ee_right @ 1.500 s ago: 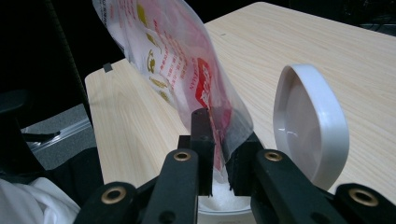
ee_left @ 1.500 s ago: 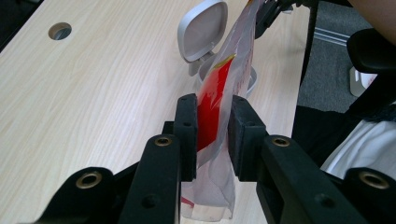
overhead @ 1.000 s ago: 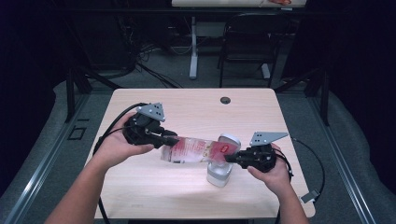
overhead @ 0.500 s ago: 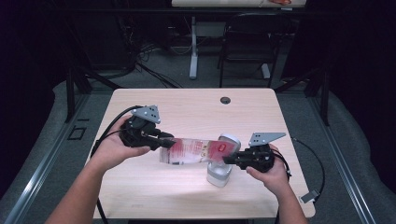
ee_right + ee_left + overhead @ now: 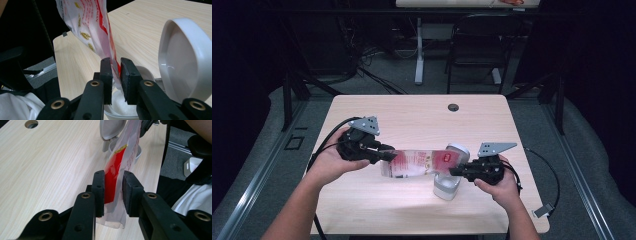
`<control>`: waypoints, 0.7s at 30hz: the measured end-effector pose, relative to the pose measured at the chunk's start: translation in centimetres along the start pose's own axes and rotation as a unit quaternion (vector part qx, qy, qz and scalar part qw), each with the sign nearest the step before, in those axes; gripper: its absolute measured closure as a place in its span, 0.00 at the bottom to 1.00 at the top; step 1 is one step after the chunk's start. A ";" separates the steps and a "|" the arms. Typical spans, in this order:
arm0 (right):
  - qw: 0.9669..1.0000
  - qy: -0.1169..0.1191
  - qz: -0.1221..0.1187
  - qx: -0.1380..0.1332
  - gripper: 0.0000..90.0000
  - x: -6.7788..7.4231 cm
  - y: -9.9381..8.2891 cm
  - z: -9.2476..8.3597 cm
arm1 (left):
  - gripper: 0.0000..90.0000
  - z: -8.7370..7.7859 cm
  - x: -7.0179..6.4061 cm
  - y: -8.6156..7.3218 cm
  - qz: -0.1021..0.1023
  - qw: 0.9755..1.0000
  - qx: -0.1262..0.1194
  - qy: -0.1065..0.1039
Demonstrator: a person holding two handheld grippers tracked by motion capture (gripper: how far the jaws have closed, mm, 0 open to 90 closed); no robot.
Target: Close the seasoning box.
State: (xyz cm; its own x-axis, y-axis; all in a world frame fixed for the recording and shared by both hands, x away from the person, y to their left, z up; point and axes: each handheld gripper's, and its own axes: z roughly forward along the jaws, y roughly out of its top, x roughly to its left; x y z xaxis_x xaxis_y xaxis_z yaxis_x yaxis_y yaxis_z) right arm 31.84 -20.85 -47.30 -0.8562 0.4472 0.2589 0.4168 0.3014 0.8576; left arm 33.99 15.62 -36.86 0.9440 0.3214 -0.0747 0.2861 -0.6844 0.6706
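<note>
Thin, limp plastic pouch [image 5: 419, 162], light and slippery, hangs over the container [image 5: 447, 185] near the worktop's [image 5: 412, 115] front edge, pinched at opposite ends by the jaws of the left gripper [image 5: 384, 155] and right gripper [image 5: 457, 170], best held there.

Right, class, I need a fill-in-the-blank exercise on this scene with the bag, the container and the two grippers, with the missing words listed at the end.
1. Each end of the red and clear bag is held by a ____.
2. The lid of the grey container stands ____.
3. The right gripper holds its end of the bag above the ____.
4. The left gripper has its pads on the bag's ____ coloured part.

Missing words: gripper; open; container; red
</note>
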 end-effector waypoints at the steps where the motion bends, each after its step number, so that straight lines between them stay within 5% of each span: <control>1: 1.000 0.002 -0.001 -0.001 0.91 0.0 0.0 0.0 | 0.82 0.0 0.0 -0.1 -0.001 1.000 0.000 0.000; 21: 1.000 -0.003 -0.011 -0.011 1.00 0.8 0.5 0.3 | 0.81 0.7 0.5 -2.3 -0.015 1.000 0.001 0.007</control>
State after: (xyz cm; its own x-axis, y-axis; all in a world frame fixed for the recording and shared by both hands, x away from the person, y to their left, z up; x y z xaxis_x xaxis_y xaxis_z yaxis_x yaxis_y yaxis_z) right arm 31.43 -20.10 -46.77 -0.8631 0.4455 0.2377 0.3912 0.2922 0.8727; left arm 33.97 16.92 -38.93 0.9323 0.3515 -0.0847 0.3151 -0.6750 0.6672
